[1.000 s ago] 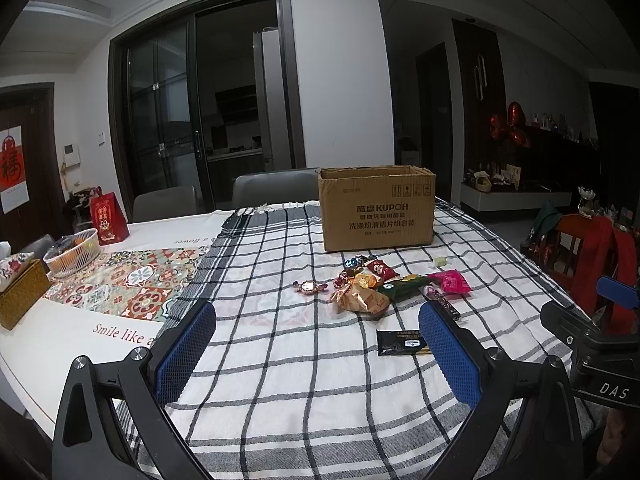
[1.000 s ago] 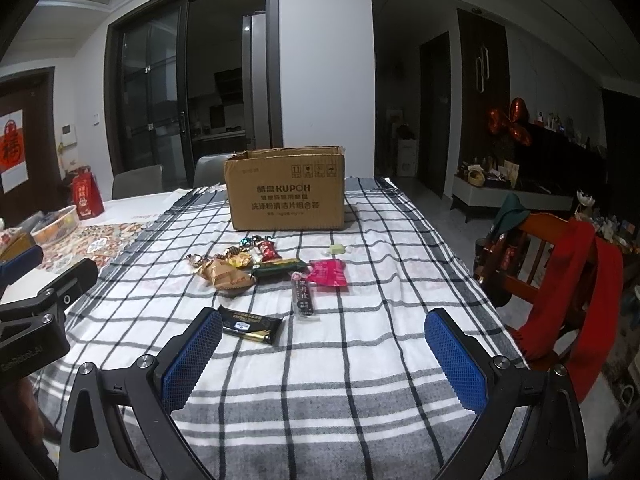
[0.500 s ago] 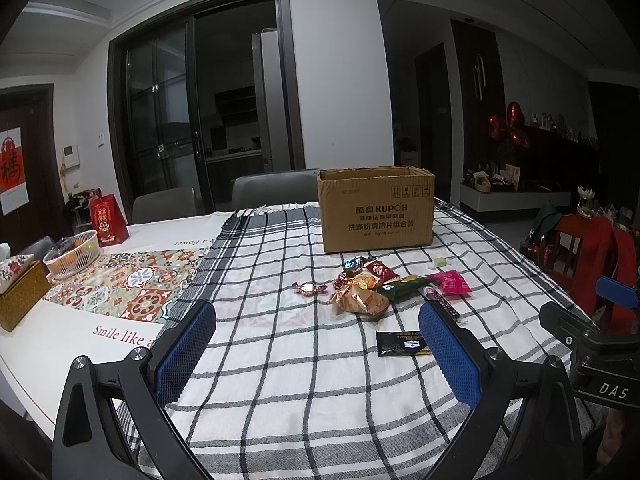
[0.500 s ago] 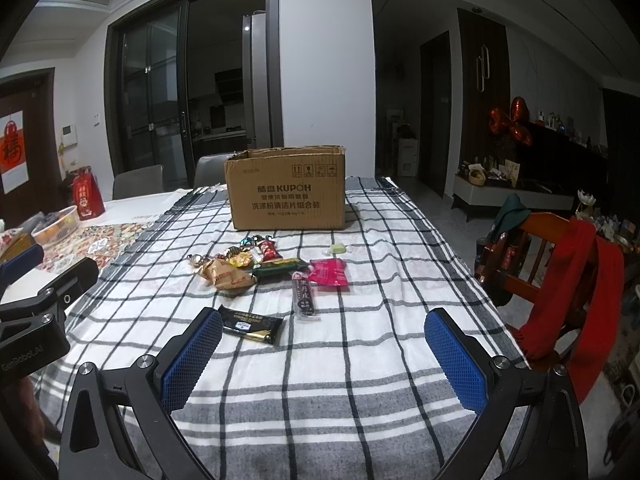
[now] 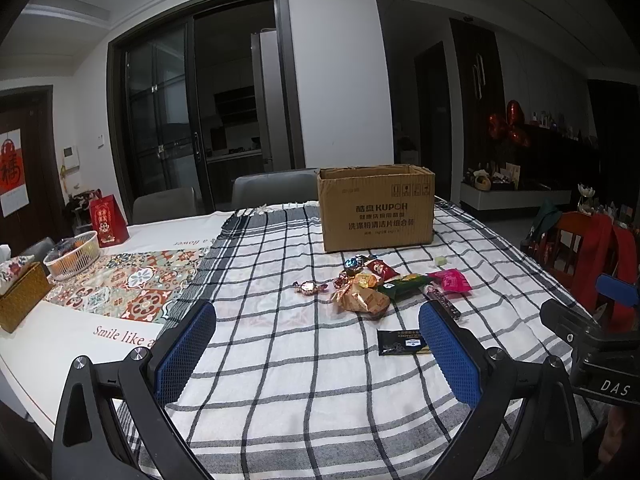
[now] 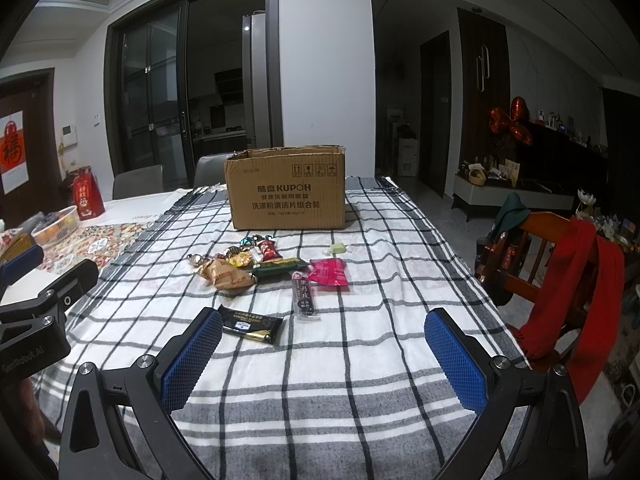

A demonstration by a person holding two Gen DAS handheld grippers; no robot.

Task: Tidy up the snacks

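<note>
Left tongs (image 5: 316,350): wide, empty.
Right tongs (image 6: 324,354): wide, empty.
Open brown cardboard box (image 6: 285,189): one, on desk.
Black flat snack packet (image 6: 252,324): one.
Pink square snack packet (image 6: 329,273): one.

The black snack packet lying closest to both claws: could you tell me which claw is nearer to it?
Right. The right claw has the black snack packet just beyond its left fingertip, while the left claw sits further to the packet's left.
</note>
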